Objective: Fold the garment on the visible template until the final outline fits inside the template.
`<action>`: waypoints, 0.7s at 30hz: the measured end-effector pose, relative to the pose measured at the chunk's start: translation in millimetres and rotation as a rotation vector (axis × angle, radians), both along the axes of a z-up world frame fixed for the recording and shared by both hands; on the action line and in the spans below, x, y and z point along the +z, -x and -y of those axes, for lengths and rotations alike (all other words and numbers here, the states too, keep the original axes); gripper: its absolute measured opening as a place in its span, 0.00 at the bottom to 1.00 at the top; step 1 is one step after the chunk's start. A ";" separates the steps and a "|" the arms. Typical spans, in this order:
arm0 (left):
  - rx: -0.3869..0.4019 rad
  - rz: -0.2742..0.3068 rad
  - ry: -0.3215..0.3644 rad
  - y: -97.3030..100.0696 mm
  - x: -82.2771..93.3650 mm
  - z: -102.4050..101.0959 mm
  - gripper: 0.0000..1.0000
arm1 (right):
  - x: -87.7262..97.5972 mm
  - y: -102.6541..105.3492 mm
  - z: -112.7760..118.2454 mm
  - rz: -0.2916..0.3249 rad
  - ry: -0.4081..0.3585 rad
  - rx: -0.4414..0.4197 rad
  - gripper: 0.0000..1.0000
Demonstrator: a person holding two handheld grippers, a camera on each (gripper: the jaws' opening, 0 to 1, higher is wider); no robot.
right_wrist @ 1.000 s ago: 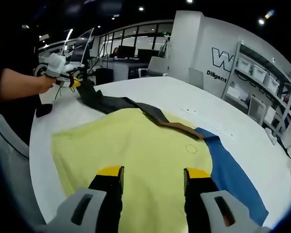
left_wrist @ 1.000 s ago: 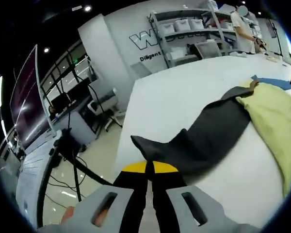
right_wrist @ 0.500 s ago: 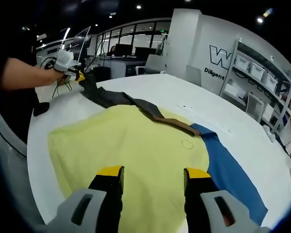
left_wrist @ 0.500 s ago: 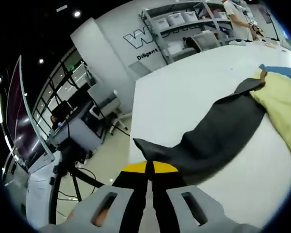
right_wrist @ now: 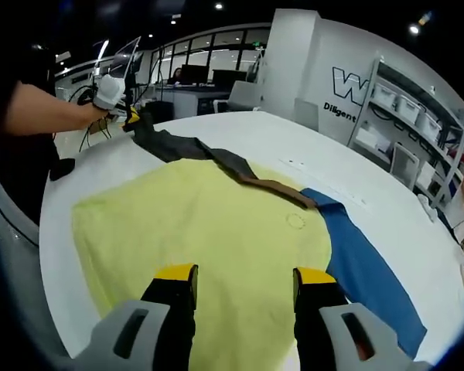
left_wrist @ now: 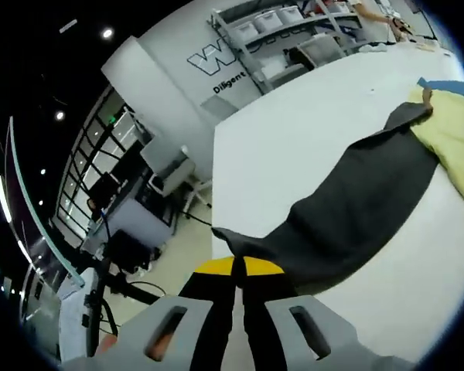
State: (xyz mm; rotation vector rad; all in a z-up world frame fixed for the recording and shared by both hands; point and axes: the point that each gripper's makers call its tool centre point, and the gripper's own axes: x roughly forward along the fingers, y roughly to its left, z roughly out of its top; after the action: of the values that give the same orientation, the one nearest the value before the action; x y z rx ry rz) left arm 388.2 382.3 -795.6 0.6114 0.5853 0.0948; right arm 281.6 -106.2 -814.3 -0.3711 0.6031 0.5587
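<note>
Ahead of the left hand-held gripper, the white wall (left_wrist: 178,69) carries a large outlined "W" with "Diligent" beneath it. Ahead and right of the right hand-held gripper, that wall shows "W" above "Diligent".

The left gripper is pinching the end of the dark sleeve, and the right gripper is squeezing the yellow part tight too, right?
Not quite. The left gripper does pinch the dark sleeve, but the right gripper view shows the right gripper open, its fingers apart over the yellow part.
</note>
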 end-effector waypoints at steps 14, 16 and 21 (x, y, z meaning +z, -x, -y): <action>0.048 -0.050 -0.162 -1.5 -3.8 -29.0 0.04 | -3.3 0.3 0.2 -0.009 0.009 0.002 0.46; 0.052 -0.055 -0.170 -2.4 -4.4 -30.6 0.04 | -3.5 0.4 1.3 -0.010 0.010 0.001 0.46; 0.054 -0.100 -0.175 -1.5 -12.4 -29.2 0.04 | -3.1 -0.4 2.2 -0.009 0.009 -0.002 0.47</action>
State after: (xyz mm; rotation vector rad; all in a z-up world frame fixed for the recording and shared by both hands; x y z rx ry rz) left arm 389.7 411.5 -808.0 0.7731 0.6959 0.1683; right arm 282.0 -108.4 -817.4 -0.3763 0.6150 0.5559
